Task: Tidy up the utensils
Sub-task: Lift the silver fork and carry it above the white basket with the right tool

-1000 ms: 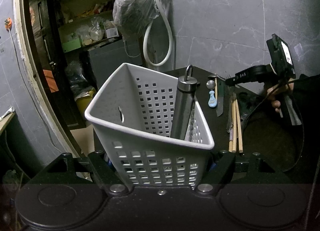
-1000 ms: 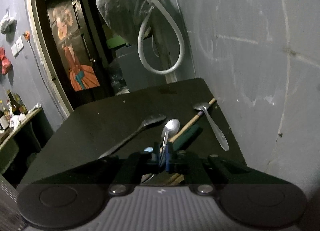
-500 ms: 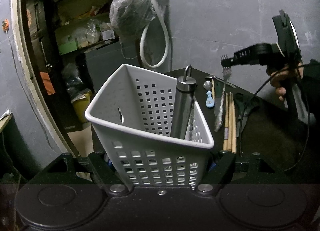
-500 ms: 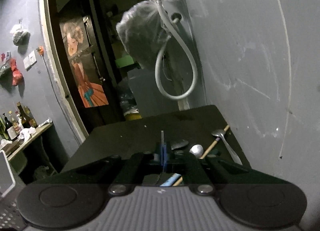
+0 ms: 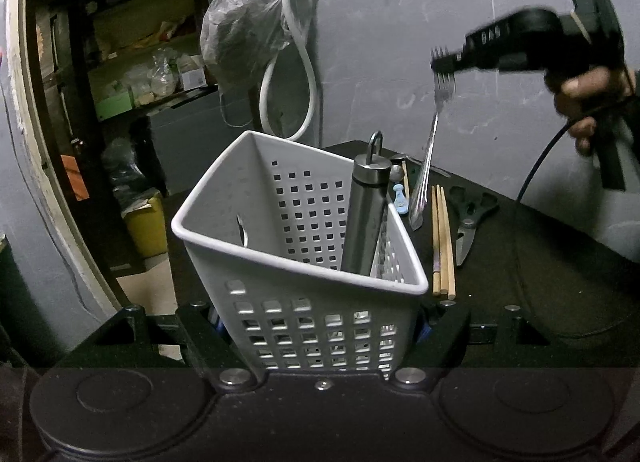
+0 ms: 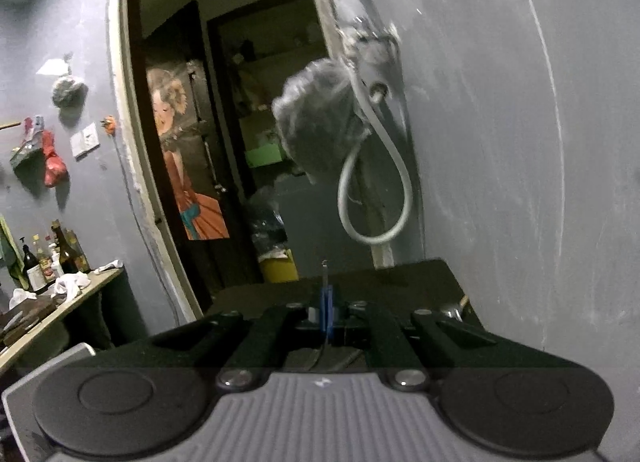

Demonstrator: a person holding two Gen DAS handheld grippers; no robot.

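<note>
The left gripper (image 5: 320, 326) clamps the near wall of a white perforated basket (image 5: 256, 246), its fingers pressed against either side. A steel cylinder (image 5: 366, 218) with a ring on top leans in the basket's right corner. To the far right, the right gripper (image 5: 442, 62), held by a hand (image 5: 592, 98), pinches a fork (image 5: 430, 150) by its tines (the handle hangs down, clear of the table). On the black table (image 5: 560, 262) right of the basket lie chopsticks (image 5: 442, 242), dark scissors (image 5: 468, 222) and, farther back, a small blue-handled utensil (image 5: 400, 196).
</note>
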